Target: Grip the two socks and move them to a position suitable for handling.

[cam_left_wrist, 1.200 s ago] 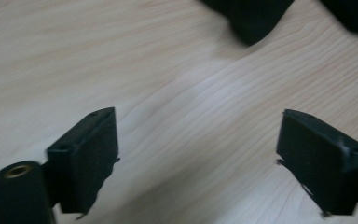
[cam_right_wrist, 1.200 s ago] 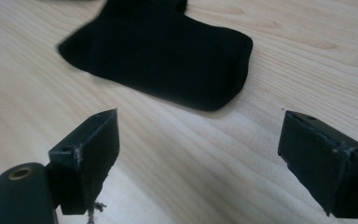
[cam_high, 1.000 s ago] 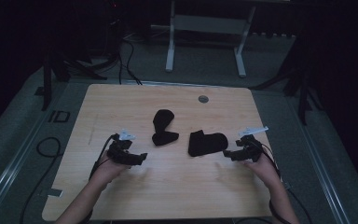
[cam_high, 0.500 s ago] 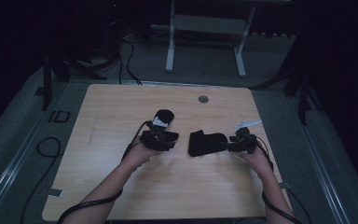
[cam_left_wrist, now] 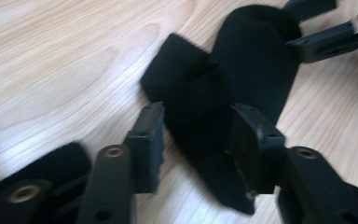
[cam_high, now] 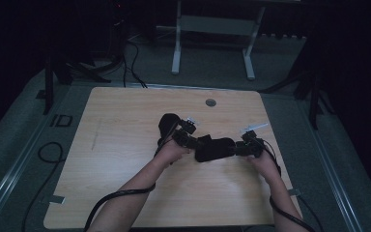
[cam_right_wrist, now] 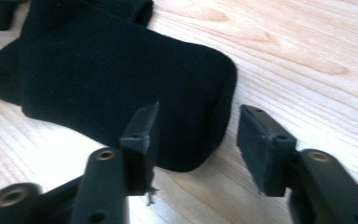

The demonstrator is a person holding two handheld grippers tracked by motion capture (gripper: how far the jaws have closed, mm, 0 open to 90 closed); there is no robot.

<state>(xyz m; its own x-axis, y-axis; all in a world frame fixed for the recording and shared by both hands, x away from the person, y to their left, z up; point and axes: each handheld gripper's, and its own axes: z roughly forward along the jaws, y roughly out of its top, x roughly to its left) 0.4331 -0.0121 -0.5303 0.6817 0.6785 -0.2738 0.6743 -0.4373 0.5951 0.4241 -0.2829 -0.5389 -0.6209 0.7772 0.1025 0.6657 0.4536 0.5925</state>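
Two black socks lie on the wooden table (cam_high: 125, 121). One sock (cam_high: 166, 123) lies left of centre, apart from both grippers. The other sock (cam_high: 215, 149) lies flat between my two grippers. My left gripper (cam_high: 192, 141) is at its left end; in the left gripper view the gripper (cam_left_wrist: 198, 140) straddles that sock (cam_left_wrist: 242, 70), its jaws having just been closing, fabric between them but not visibly pinched. My right gripper (cam_high: 239, 147) is at the right end; in its own view the gripper (cam_right_wrist: 196, 140) brackets the sock's rounded end (cam_right_wrist: 121, 79), also closing, with wood visible beside the right pad (cam_right_wrist: 261, 149).
A round grommet (cam_high: 210, 102) sits near the table's far edge. A white metal frame (cam_high: 212, 29) stands on the floor beyond. Cables (cam_high: 125, 53) run over the floor at the back left. The first sock (cam_left_wrist: 51, 163) shows in the left gripper view's bottom left corner.
My left hand has swept right, from the table's front left past the first sock to the second sock's left end. The right gripper edged onto the sock's right end. Both pairs of jaws narrowed.
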